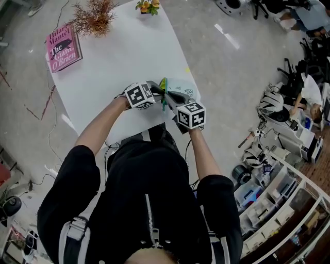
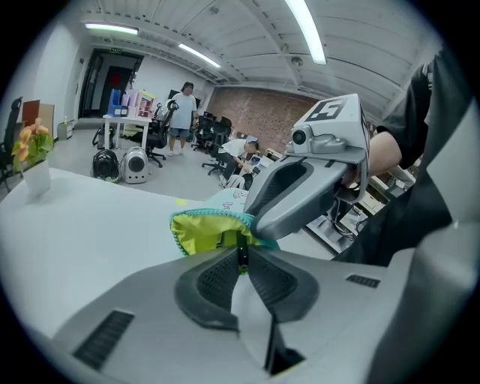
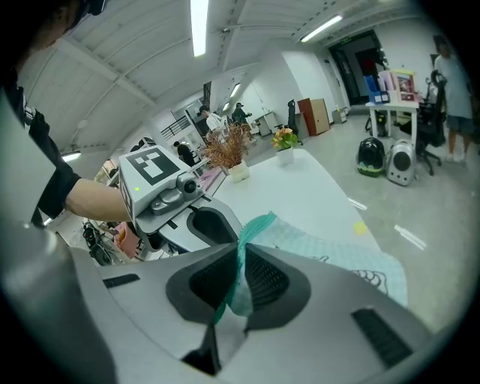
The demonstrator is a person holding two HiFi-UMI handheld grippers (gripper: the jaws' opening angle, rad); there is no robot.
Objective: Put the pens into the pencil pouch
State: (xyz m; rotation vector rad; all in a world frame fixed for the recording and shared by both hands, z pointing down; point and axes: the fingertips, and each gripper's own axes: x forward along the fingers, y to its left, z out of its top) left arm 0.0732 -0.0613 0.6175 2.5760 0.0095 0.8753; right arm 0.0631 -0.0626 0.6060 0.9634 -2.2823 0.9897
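Where both claws meet: over the near right part of the white table (image 1: 129, 56).
Pencil pouch (image 1: 184, 92): mouth lifted, rest lying on table, yellow-green lining showing.
Left claw (image 2: 243, 257): pinching a thin dark piece (image 2: 242, 247) at the pouch mouth; pen or zipper tab, cannot tell.
Right claw (image 3: 241, 272): pressed together on the pouch's teal zipper edge.
Far end: pink book (image 1: 63, 47), dried plant (image 1: 94, 18), flower pot (image 1: 147, 6).
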